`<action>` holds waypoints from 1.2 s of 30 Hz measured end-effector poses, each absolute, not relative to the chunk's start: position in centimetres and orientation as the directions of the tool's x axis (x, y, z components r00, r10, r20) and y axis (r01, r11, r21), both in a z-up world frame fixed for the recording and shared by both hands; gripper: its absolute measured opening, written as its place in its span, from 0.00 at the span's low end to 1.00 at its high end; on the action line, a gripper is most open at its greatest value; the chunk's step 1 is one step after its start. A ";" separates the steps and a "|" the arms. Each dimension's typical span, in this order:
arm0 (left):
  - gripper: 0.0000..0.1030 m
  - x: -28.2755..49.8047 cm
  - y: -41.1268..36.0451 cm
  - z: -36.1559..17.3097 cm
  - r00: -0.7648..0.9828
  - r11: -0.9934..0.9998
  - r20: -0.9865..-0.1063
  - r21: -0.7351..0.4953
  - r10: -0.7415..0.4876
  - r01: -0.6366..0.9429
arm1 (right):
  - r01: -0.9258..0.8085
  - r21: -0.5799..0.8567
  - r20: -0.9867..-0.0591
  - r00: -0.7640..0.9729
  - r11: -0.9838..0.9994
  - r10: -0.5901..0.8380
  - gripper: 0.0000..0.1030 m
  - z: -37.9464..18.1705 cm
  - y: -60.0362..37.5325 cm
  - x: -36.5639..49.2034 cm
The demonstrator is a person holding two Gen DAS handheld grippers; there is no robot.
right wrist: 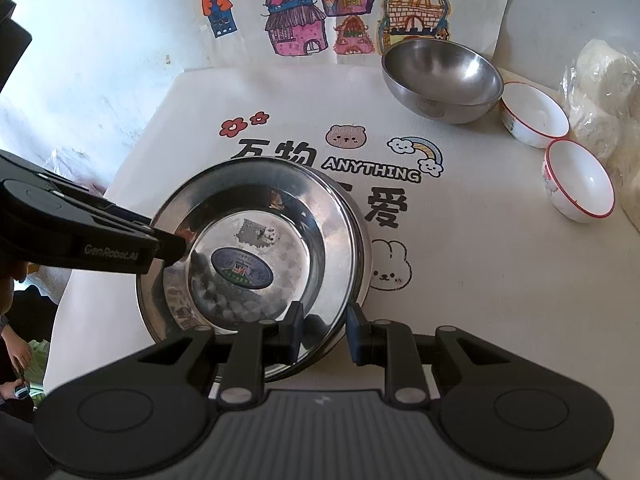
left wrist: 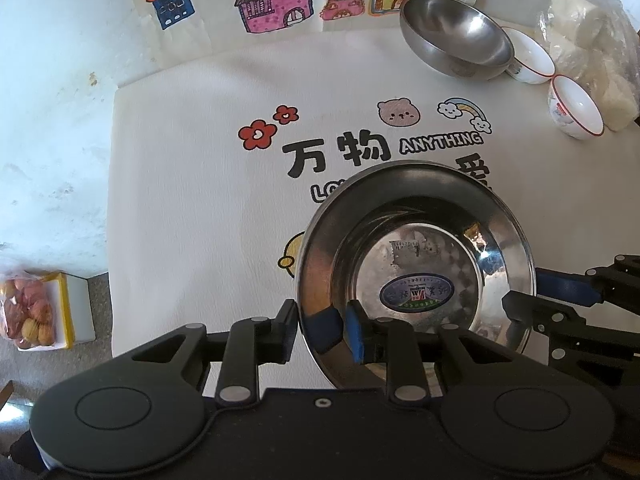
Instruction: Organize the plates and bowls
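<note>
A shiny steel plate (left wrist: 416,264) (right wrist: 248,240) with an oval blue sticker in its middle lies over the printed white cloth (left wrist: 192,208). A second steel rim (right wrist: 362,248) shows just under its right side. My left gripper (left wrist: 322,328) is shut on the plate's near-left rim, one finger outside and the blue pad inside. My right gripper (right wrist: 324,332) is shut on the near-right rim, straddling it the same way. Each gripper shows in the other's view: the right gripper (left wrist: 516,308) and the left gripper (right wrist: 176,248).
A steel bowl (left wrist: 456,36) (right wrist: 440,76) stands at the back right. Beside it are two white red-rimmed bowls (left wrist: 528,56) (left wrist: 576,108) and a clear bag of white lumps (left wrist: 592,32). A bag of nuts (left wrist: 28,312) lies off the table's left. A person's hand (right wrist: 16,352) is at lower left.
</note>
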State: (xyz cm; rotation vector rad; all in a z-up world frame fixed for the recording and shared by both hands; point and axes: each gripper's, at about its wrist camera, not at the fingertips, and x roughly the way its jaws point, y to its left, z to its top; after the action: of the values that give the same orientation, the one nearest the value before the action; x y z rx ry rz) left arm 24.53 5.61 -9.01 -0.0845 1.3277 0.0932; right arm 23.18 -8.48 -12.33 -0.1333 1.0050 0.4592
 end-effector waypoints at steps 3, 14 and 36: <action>0.27 24.6 5.6 -9.2 0.234 0.993 -0.972 -0.006 0.022 -0.119 | -0.430 0.100 -0.836 0.453 0.897 0.310 0.25 -12.3 -8.4 23.3; 0.29 24.8 5.4 -9.4 0.231 0.992 -0.972 0.003 0.032 -0.124 | -0.451 0.110 -0.830 0.448 0.886 0.332 0.27 -12.2 -8.3 23.3; 0.99 29.9 4.3 -6.9 0.351 0.972 -0.936 -0.055 0.030 -0.230 | -0.321 0.235 -0.771 0.514 0.918 0.377 1.00 -11.7 -15.1 25.1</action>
State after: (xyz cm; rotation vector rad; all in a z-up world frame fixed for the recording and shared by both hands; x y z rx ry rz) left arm 29.92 4.26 -6.89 -0.1888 1.2018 0.1696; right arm 25.07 -15.12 -11.74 0.0650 0.9424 0.4194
